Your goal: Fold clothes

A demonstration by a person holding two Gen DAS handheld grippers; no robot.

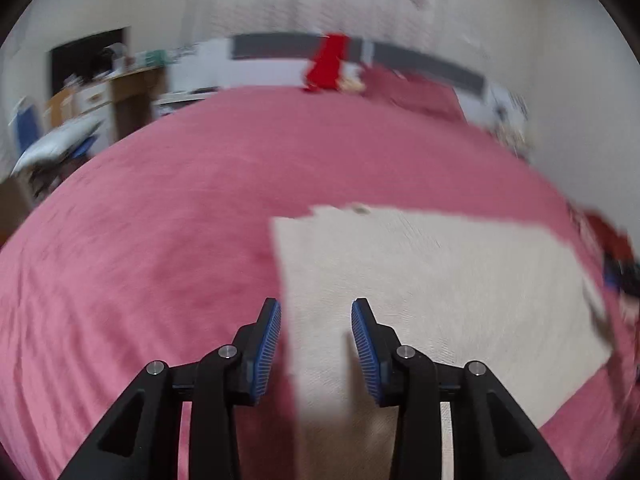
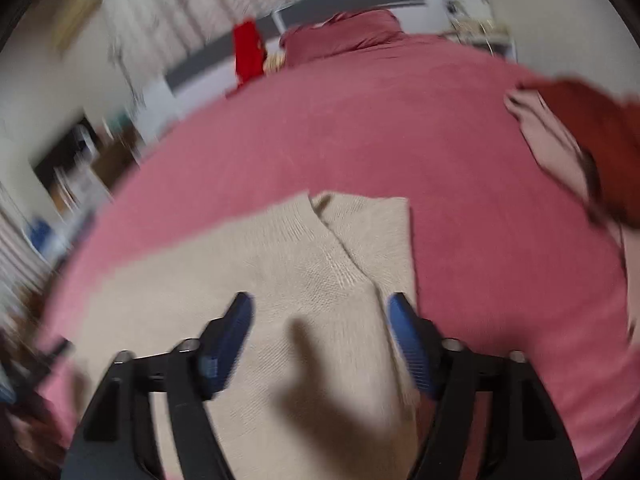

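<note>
A cream knit sweater (image 1: 420,280) lies flat on the pink bedspread (image 1: 160,220), folded into a rough rectangle. My left gripper (image 1: 317,306) hovers over the sweater's left edge, open, with no cloth between its blue pads. In the right wrist view the same sweater (image 2: 300,264) fills the middle, one panel folded in along its right side. My right gripper (image 2: 320,300) is above it, jaws wide open and holding nothing; its shadow falls on the knit. Both views are blurred by motion.
A red garment (image 1: 328,64) hangs by the grey headboard, beside a pink pillow (image 1: 412,88). Red and pale pink clothes (image 2: 592,128) are piled on the bed's right side. A wooden desk with clutter (image 1: 120,88) stands off the bed's left.
</note>
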